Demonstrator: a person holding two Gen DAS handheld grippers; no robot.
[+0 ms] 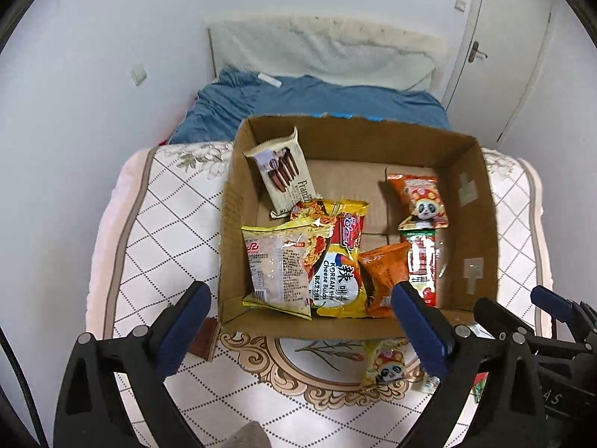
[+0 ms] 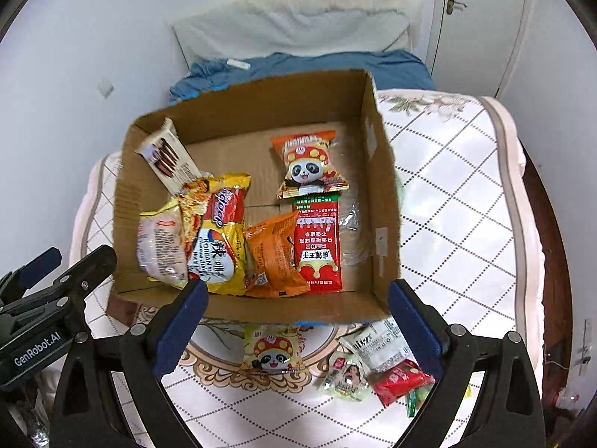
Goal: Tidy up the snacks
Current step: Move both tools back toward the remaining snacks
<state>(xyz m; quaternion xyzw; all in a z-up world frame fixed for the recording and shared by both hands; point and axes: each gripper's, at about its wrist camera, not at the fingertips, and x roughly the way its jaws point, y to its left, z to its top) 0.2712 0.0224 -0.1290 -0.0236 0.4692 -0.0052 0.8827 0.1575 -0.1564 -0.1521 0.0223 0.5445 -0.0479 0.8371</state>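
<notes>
In the left wrist view, the left gripper (image 1: 298, 321) is being held wide, empty, above the box (image 1: 238, 186) of snacks (image 1: 337, 261); loose packets at 5 o'clock are being cut off. In the right wrist view, the right gripper (image 2: 298, 317) is likewise being held released; those packets (image 2: 369, 366) are being shown whole on the quilted cloth (image 2: 455, 224), bed beyond.

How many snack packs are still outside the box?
4, all on the tablecloth in front of the box: yellow panda pack, white pack, pale green pack, red pack. The grippers may hide more.
</notes>
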